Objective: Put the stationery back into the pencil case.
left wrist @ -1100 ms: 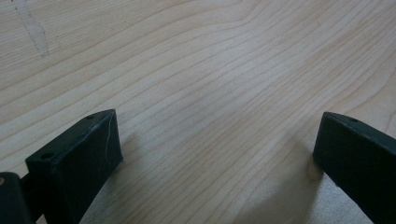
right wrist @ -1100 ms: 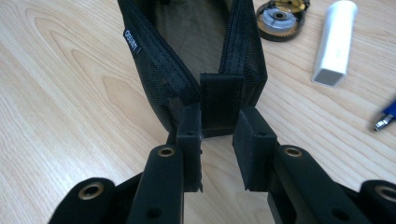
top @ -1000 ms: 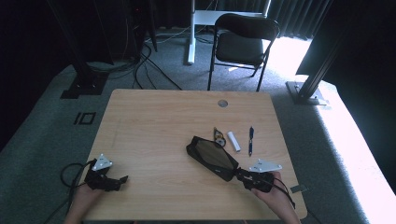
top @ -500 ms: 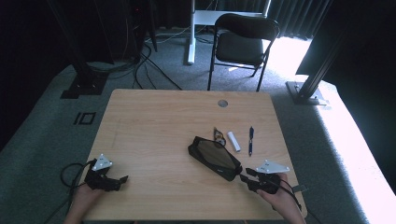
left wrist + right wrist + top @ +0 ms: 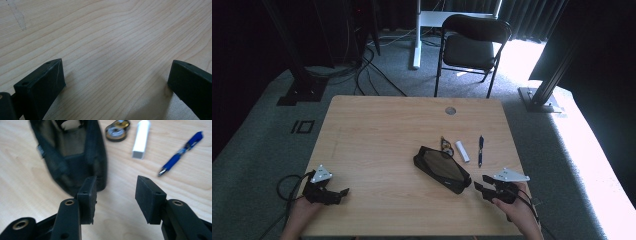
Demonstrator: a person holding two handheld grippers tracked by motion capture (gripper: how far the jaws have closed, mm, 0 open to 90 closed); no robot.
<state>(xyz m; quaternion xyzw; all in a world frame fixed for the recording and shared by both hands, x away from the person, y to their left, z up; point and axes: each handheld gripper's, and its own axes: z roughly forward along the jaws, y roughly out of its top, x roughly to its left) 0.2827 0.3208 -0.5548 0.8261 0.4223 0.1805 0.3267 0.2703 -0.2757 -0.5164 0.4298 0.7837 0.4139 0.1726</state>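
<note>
A black pouch lies at an angle on the wooden table, its top open in the right gripper view. Just behind it lie a small round tape-like thing, a white stick and a blue pen. My right gripper is open and empty, a short way off the pouch's near end. My left gripper rests wide open over bare wood at the front left.
A round grommet sits near the table's far edge. A black folding chair and a white desk leg stand beyond the table, with cables on the floor and a stand's base at the right.
My right gripper has drawn back a little to the right, away from the pouch's near end. The pouch and the left gripper have not visibly moved.
</note>
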